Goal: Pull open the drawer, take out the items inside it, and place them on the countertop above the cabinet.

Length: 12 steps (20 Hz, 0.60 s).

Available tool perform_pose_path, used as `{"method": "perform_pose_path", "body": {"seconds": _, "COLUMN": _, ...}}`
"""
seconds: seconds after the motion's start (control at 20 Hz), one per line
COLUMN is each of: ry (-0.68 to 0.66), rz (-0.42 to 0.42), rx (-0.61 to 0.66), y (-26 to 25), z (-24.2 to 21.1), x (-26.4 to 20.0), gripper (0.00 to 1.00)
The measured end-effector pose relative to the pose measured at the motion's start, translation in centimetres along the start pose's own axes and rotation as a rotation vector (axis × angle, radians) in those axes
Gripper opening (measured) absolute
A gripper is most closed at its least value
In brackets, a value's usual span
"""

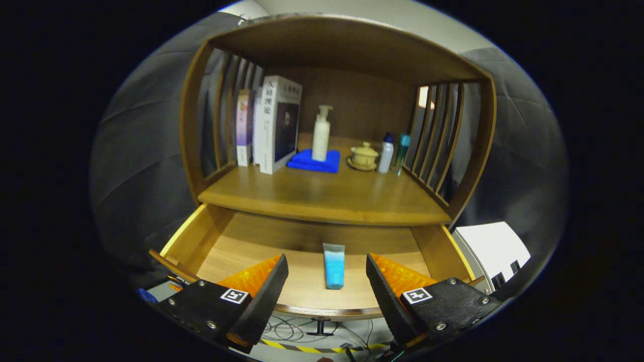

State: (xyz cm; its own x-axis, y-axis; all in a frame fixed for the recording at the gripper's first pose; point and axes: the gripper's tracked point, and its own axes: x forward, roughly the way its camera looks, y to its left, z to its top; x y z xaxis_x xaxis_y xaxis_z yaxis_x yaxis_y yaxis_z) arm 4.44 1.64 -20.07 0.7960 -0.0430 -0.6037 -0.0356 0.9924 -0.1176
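Nearest of all, the tool (327,281) hangs with its two fingers (266,286) spread wide, gripping nothing and touching nothing, poised over the front rim of the open drawer (201,241). Between those fingers, lying flat on the drawer floor, is a small blue tube (334,265), cap end toward the tool and its flat crimped end pointing toward the drawer's back. It looks to be the only item in the drawer, though the part under the shelf is in shadow.

My guess is the tube is light, soft-walled and a bit slick, so it would squash or squirt out under a hard pinch. Taking it across its width, near the middle or closer to the firmer cap end, should hold best; the present opening is far wider than the tube.

Beyond the tube, above the drawer, runs the tabletop (327,198), its front strip bare. Farther behind the tube stand books (274,125), a pump bottle (321,134) on a blue cloth (302,163), a lidded cup (364,155) and two slim bottles (393,153).
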Motion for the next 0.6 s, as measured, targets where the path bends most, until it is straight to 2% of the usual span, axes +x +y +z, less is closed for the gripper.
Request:
{"method": "perform_pose_path", "body": {"seconds": 0.35, "ry": 0.254, "rz": -0.026, "rx": 0.224, "y": -1.8, "z": -3.2, "x": 6.3, "gripper": 0.95}}
{"method": "perform_pose_path", "body": {"seconds": 0.5, "ry": 0.345, "rz": -0.017, "rx": 0.257, "y": -1.7, "z": -4.4, "x": 8.7, "gripper": 0.95}}
{"method": "perform_pose_path", "body": {"seconds": 0.6, "ry": 0.411, "rz": -0.027, "rx": 0.207, "y": -1.8, "z": -5.5, "x": 9.7, "gripper": 0.95}}
